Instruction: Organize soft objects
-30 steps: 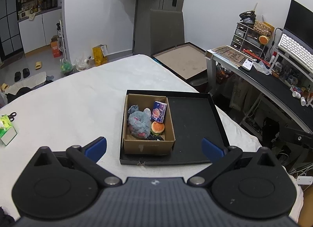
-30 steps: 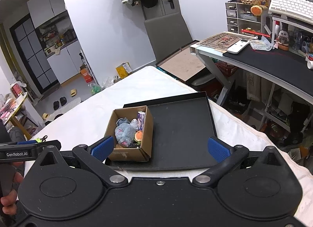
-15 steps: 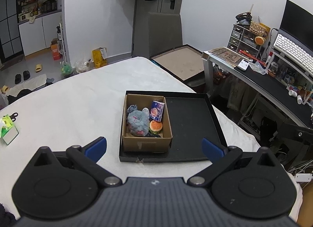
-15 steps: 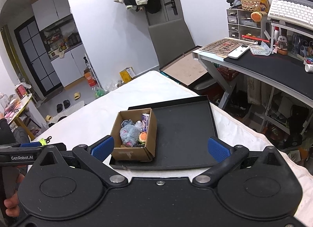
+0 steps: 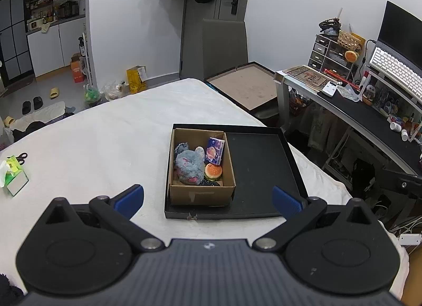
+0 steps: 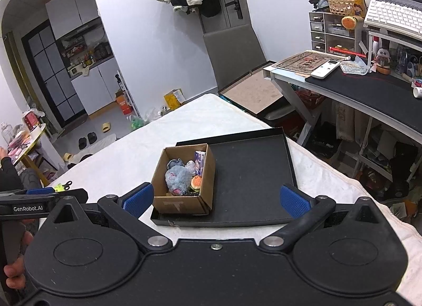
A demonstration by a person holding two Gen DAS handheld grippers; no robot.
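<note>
We see white bed (image 5: 105,147) under everything. Black tray (image 5: 261,163) lies on it near right edge. Cardboard box (image 5: 201,195) sits in tray's left part, tray's right part bare. In box: grey plush (image 5: 188,166) at left, blue pack (image 5: 215,151) upright at right wall, burger toy (image 5: 213,171) just below pack. Our left gripper (image 5: 208,196) and right gripper (image 6: 216,196) hang above bed short of tray, fingers spread wide, nothing held.

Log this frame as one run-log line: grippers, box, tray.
left gripper: open, empty | right gripper: open, empty | cardboard box: in black tray, left side | plush toy: in box | grasp: not started
</note>
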